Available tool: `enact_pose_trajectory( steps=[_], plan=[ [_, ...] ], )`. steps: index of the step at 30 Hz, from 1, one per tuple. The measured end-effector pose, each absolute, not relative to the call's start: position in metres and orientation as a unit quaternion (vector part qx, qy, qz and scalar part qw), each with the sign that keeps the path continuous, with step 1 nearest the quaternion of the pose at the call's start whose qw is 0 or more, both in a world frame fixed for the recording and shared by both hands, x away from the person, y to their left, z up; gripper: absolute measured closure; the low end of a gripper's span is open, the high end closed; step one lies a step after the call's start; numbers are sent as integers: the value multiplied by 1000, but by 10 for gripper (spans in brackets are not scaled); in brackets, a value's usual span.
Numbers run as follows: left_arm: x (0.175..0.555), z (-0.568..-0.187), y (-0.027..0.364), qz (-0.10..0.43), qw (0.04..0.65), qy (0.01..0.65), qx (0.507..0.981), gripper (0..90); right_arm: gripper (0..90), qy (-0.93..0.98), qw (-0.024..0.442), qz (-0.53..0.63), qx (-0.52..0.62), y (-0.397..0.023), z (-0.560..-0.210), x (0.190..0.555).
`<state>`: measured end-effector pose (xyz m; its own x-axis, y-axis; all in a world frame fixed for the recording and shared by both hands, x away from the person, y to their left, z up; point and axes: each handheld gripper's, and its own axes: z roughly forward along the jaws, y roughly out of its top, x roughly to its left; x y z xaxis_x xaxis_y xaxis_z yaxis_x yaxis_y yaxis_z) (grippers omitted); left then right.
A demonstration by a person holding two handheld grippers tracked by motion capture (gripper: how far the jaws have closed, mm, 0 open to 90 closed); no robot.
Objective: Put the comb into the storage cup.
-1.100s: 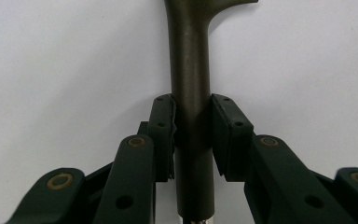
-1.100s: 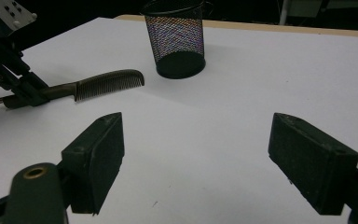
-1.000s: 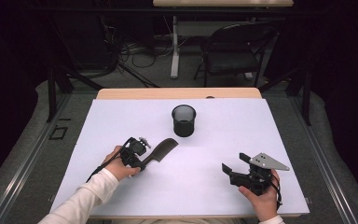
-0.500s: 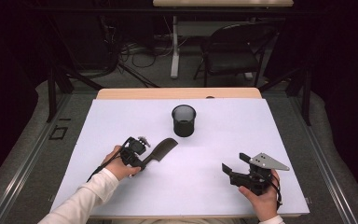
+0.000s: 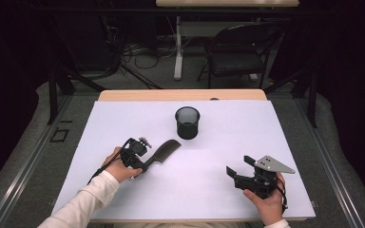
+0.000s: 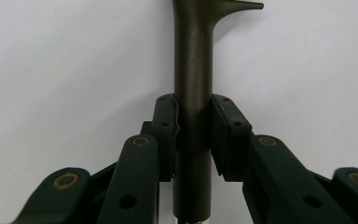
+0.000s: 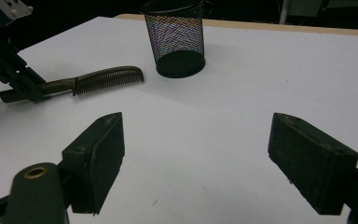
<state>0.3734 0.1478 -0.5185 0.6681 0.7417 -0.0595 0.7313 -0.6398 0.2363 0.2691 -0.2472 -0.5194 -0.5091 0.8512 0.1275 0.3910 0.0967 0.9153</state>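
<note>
A dark brown comb (image 5: pixel 164 150) lies near the table's left middle, its teeth end toward the black mesh cup (image 5: pixel 187 122). My left gripper (image 5: pixel 141 162) is shut on the comb's handle (image 6: pixel 193 93), with the pads (image 6: pixel 165 126) pressed on both sides. In the right gripper view the comb (image 7: pixel 107 77) lies just left of the mesh cup (image 7: pixel 177 35), and the left gripper (image 7: pixel 25 86) holds its handle. My right gripper (image 5: pixel 232 174) rests at the front right, held by a hand; its jaws stand wide apart with nothing between them (image 7: pixel 196 154).
The table is covered with a white sheet (image 5: pixel 228 137), with a wooden strip (image 5: pixel 180 95) along its far edge. A black chair (image 5: pixel 237 57) and cables stand on the floor beyond the table.
</note>
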Motion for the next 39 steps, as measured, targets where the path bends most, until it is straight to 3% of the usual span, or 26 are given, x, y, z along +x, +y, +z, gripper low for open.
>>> enact_pose_trajectory(
  steps=[39],
  plan=[
    [356,-454,156,83,268,391,877,728,186,706,222,506,443,-248,-520,270]
  ],
)
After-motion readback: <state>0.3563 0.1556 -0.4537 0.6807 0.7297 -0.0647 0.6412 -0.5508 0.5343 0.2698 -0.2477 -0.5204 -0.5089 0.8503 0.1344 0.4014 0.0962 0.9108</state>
